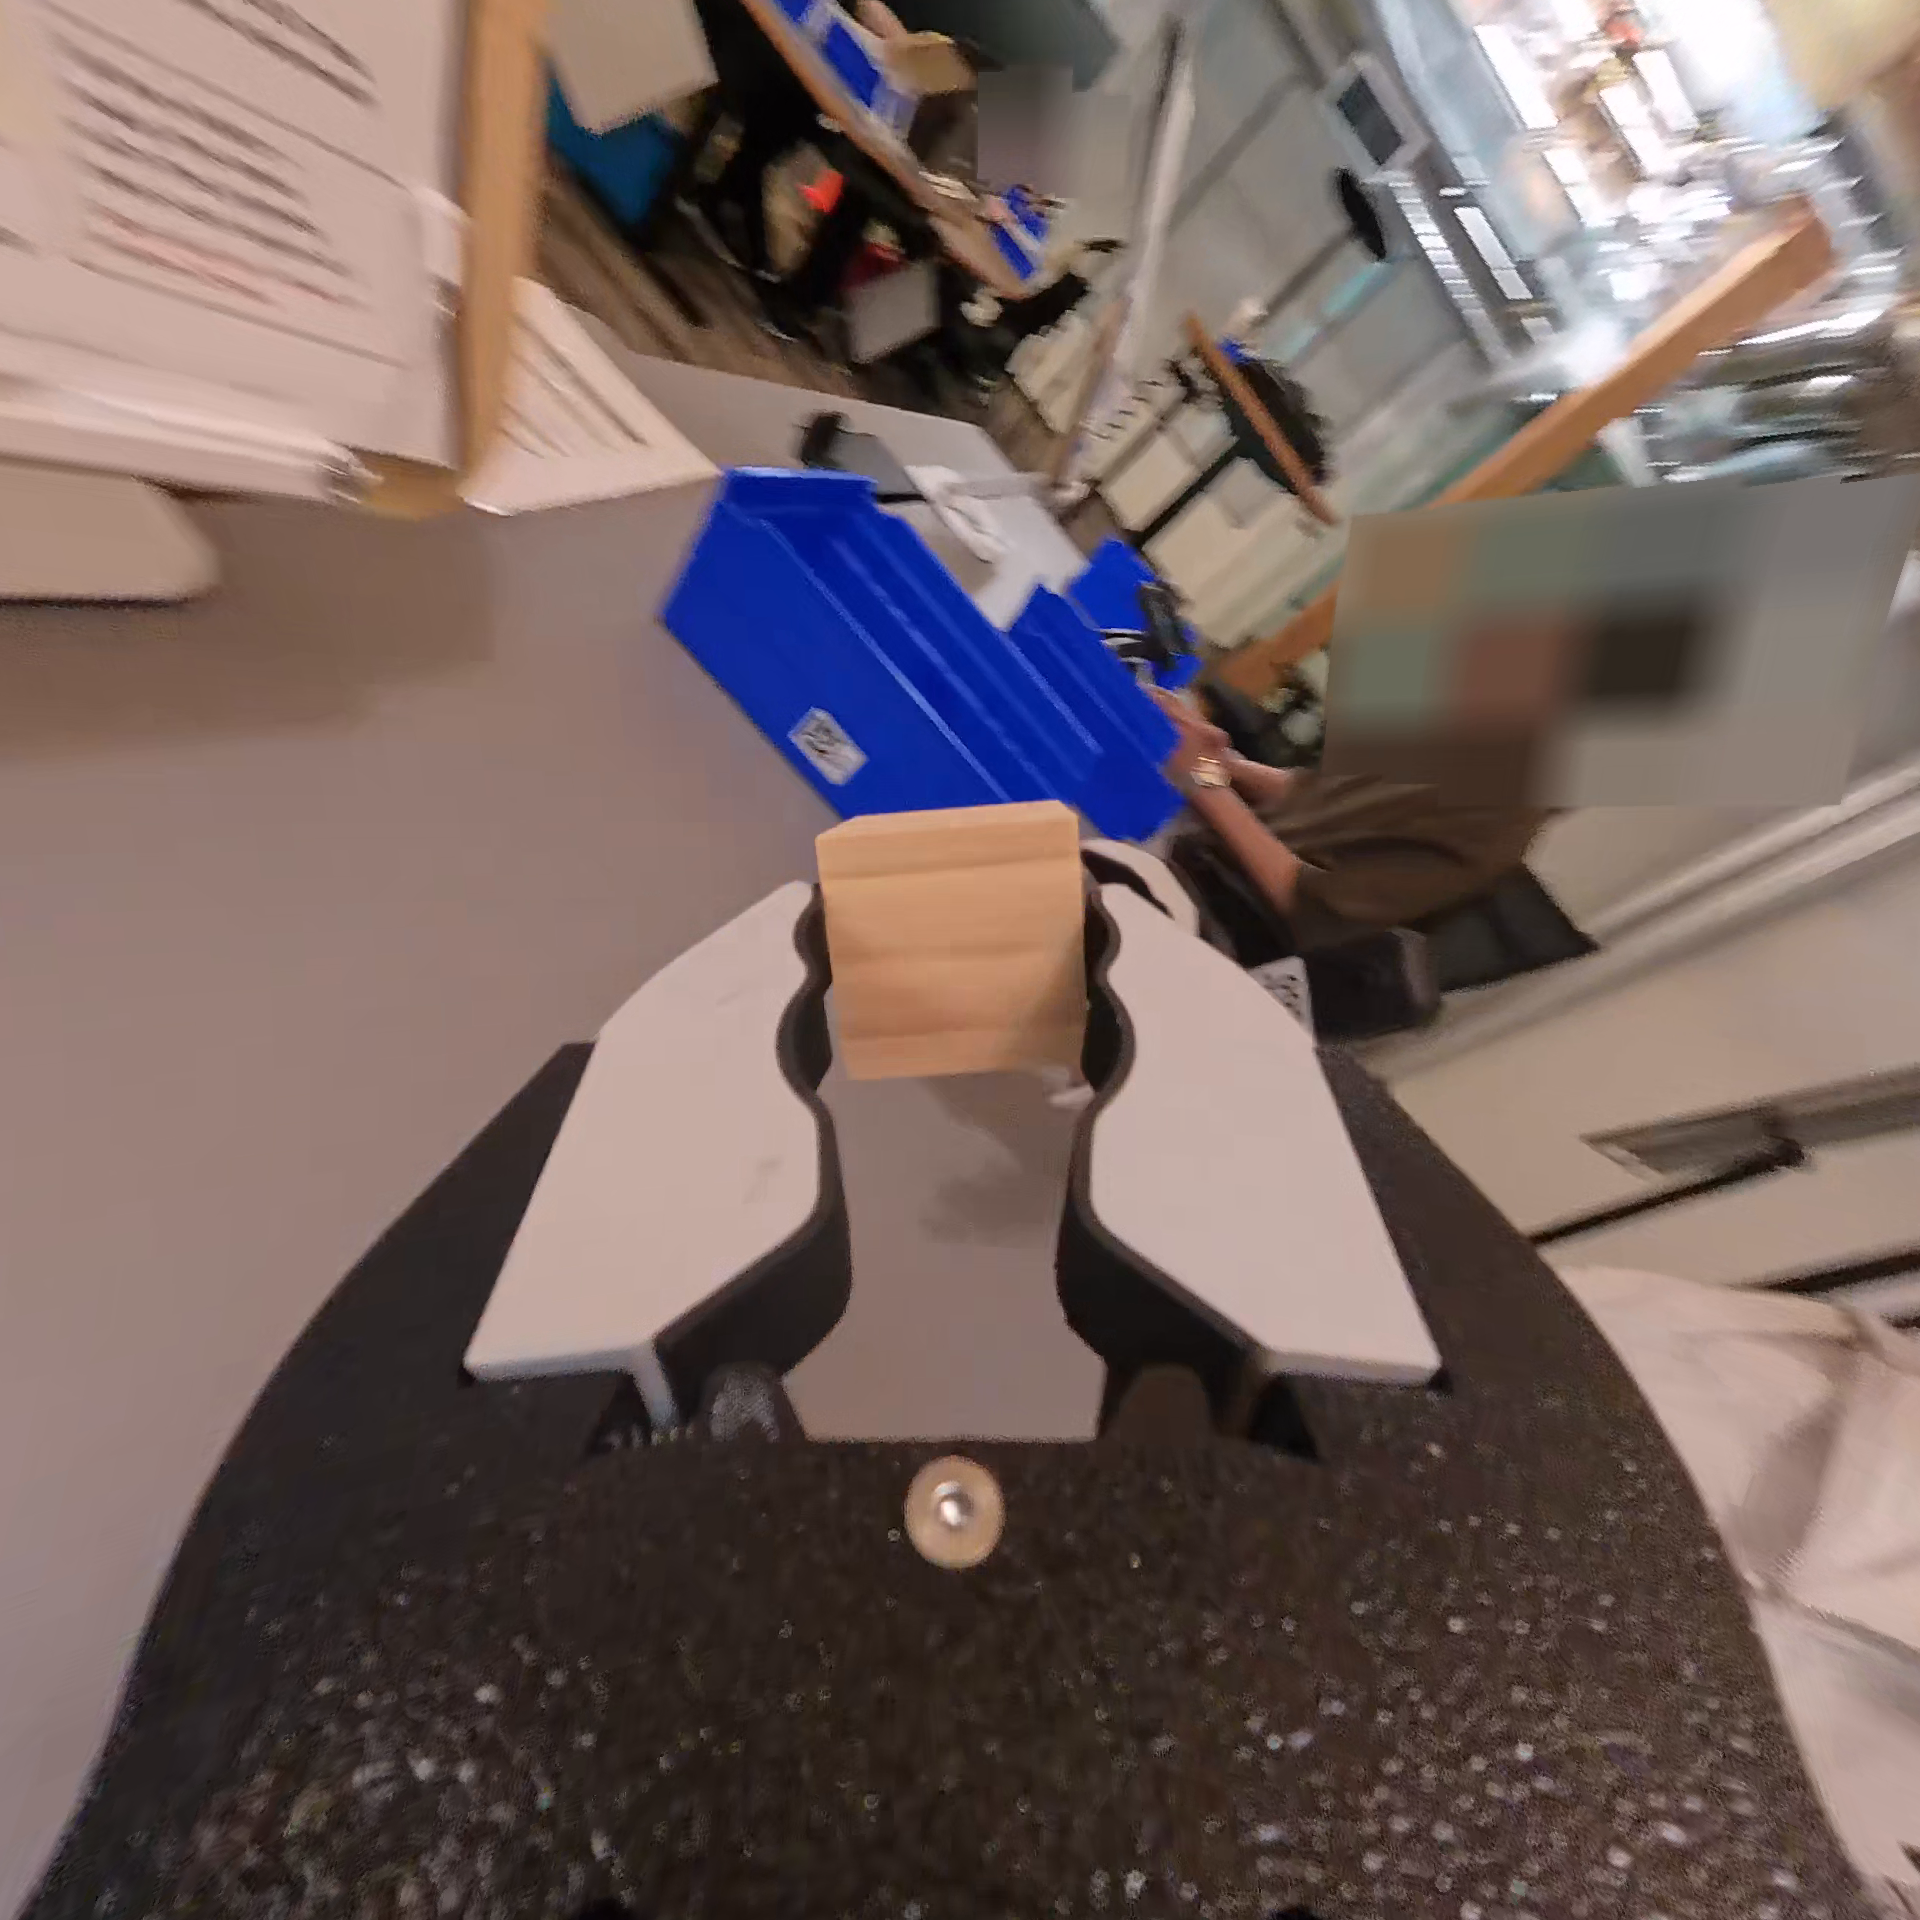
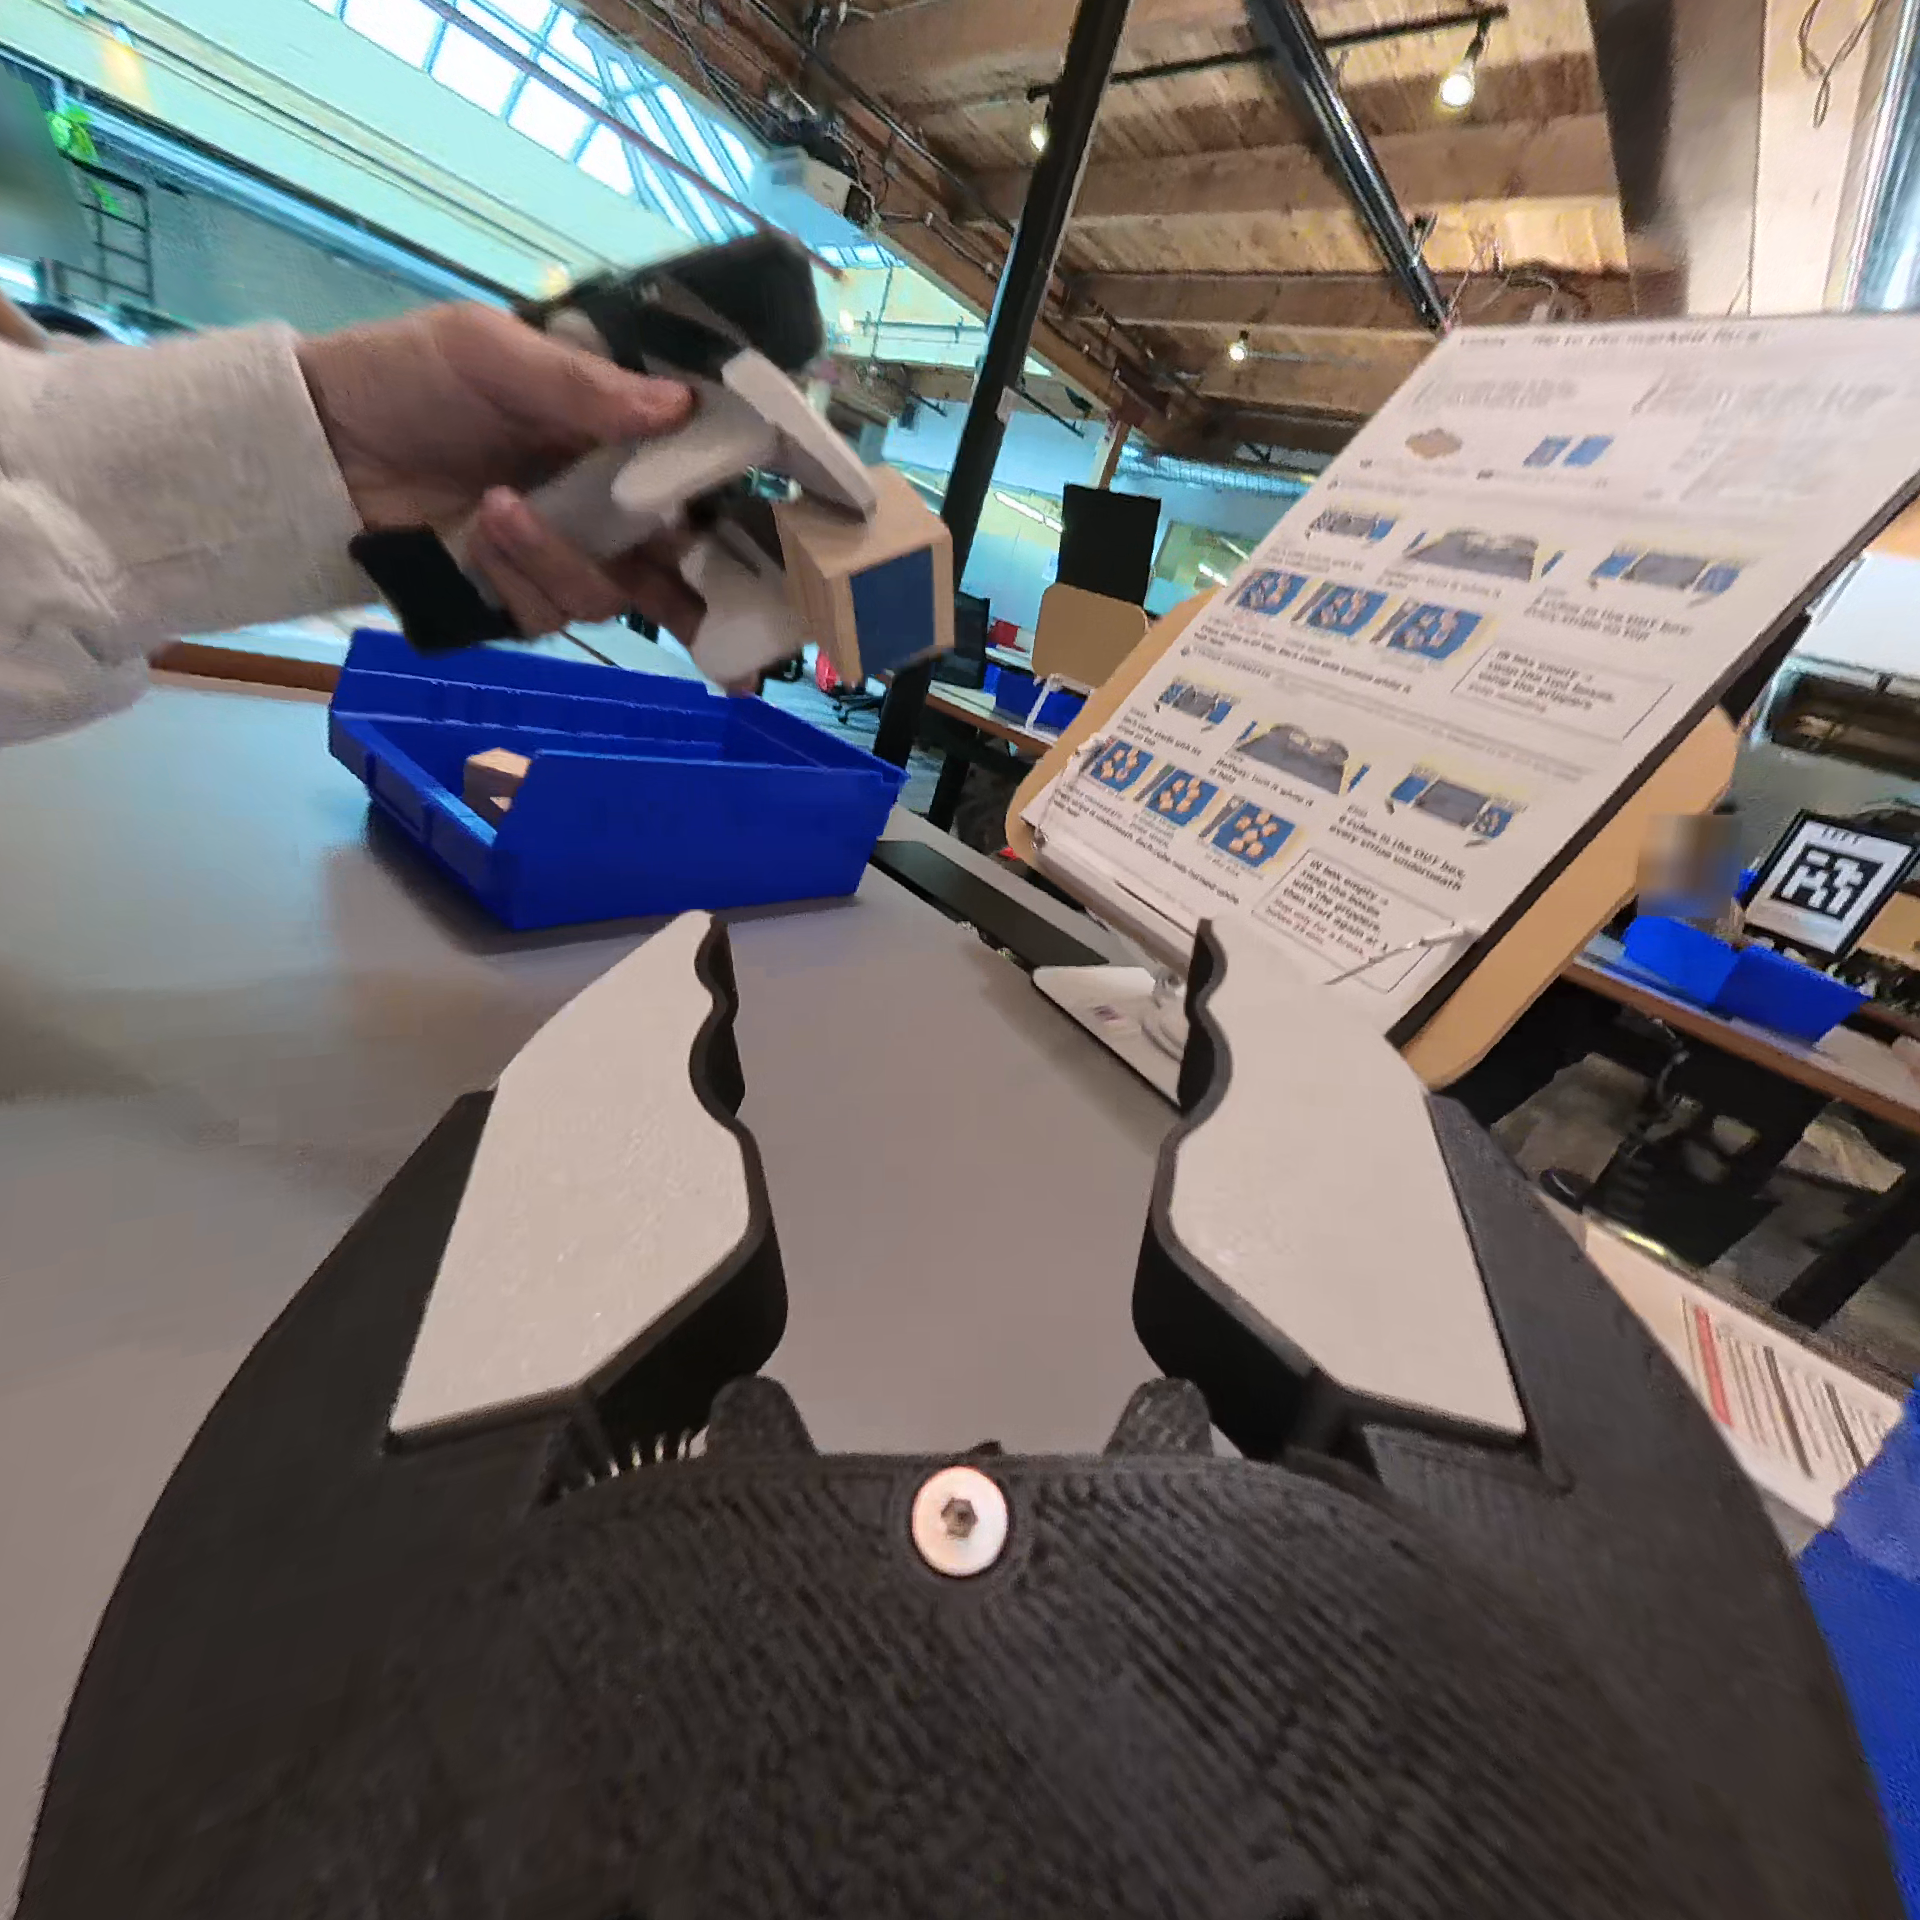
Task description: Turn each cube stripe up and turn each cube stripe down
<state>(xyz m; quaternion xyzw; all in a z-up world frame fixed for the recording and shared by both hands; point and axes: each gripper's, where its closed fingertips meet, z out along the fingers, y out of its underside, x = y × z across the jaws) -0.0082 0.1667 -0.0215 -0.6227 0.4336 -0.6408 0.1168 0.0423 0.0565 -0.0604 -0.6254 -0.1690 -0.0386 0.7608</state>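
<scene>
My left gripper (image 1: 956,935) is shut on a wooden cube (image 1: 954,940) and holds it in the air above the grey table (image 1: 312,935). In the right wrist view the same left gripper (image 2: 821,561) shows at upper left, held by a hand, and the cube (image 2: 883,592) has a blue face turned toward my right gripper. My right gripper (image 2: 961,987) is open and empty, low over the table (image 2: 208,935). A blue bin (image 2: 613,790) behind it holds another wooden cube (image 2: 494,781). The bin also shows in the left wrist view (image 1: 914,675).
A tilted instruction board (image 2: 1455,665) on a stand stands at the right of the table. A second blue bin corner (image 2: 1870,1621) shows at the right edge. A person (image 1: 1382,842) sits beyond the table. Other desks with blue bins (image 2: 1745,987) lie behind.
</scene>
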